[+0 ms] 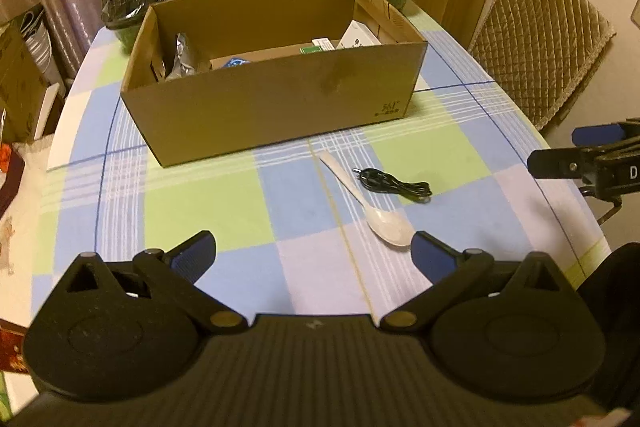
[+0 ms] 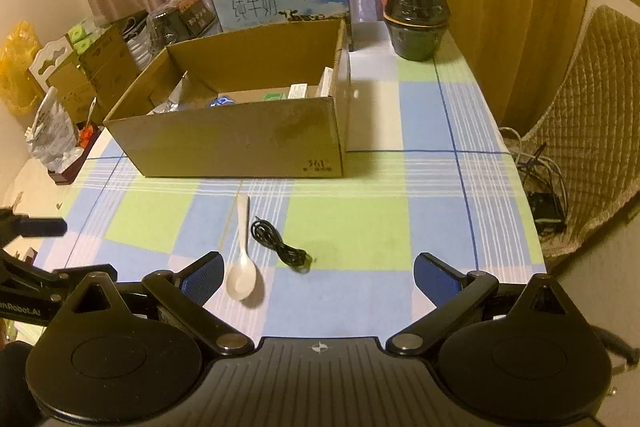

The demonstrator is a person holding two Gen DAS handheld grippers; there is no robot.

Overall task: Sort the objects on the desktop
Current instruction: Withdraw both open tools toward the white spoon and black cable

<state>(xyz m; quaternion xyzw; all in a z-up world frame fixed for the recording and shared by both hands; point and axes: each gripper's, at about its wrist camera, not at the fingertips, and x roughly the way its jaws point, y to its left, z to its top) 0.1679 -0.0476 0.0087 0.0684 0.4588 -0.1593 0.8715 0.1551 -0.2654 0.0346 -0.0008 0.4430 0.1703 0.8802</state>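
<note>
Open cardboard box (image 1: pixel 276 107) on the checked tablecloth (image 1: pixel 200 211), white spoon (image 1: pixel 372 203) just in front of it, black cable (image 1: pixel 394 185) beside the spoon, left gripper (image 1: pixel 314 251) and right gripper (image 2: pixel 318 273) both spread wide, empty, hovering nearer than the spoon.

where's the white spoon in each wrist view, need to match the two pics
Left wrist view: the white spoon lies right of centre, bowl next to the left claw's right fingertip, black cable on its right.
Right wrist view: the spoon lies left of centre, bowl by the right claw's left fingertip, cable on its right.
Shared landmark: the open cardboard box behind the spoon.
</note>
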